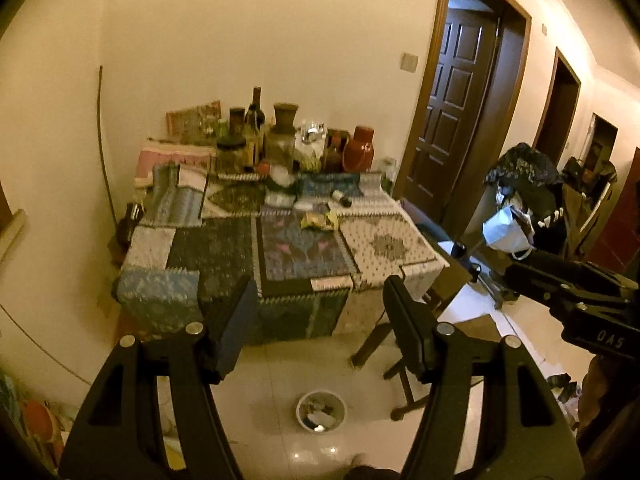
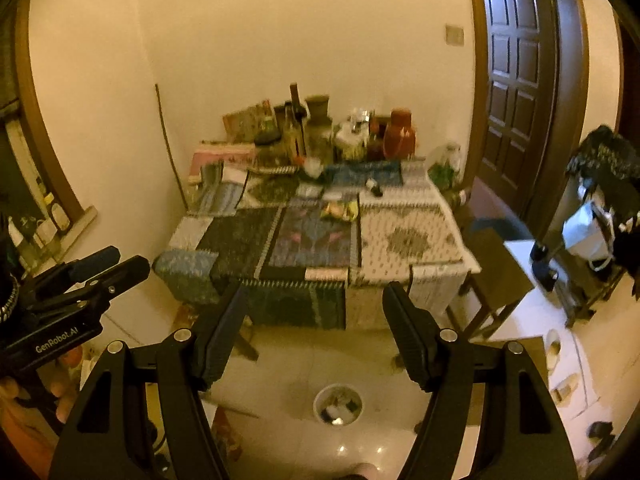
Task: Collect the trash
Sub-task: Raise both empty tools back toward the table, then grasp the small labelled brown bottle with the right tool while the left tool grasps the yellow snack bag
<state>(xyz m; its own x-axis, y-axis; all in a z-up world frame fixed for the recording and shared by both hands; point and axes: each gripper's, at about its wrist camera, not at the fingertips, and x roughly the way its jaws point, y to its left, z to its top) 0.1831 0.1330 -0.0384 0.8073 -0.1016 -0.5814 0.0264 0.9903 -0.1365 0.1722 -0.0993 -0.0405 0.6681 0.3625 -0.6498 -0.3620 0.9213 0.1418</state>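
A table under a patchwork cloth [image 1: 224, 248] [image 2: 404, 240] stands against the far wall. On it lie a crumpled yellow-green wrapper [image 1: 320, 220] [image 2: 340, 211], a small dark bottle on its side [image 1: 342, 198] [image 2: 375, 187] and white crumpled bits [image 1: 280, 178] [image 2: 313, 168]. A small round white bin [image 1: 321, 411] [image 2: 338, 404] with trash in it stands on the floor in front of the table. My left gripper [image 1: 320, 300] is open and empty, well short of the table. My right gripper [image 2: 314, 304] is open and empty too.
Bottles, jars and a red jug [image 1: 358, 148] [image 2: 400, 134] crowd the table's back edge. A wooden stool [image 1: 394, 344] stands by the table's right corner. A dark door [image 1: 456, 104] is at the right. A cluttered rack with bags [image 1: 516, 208] stands further right.
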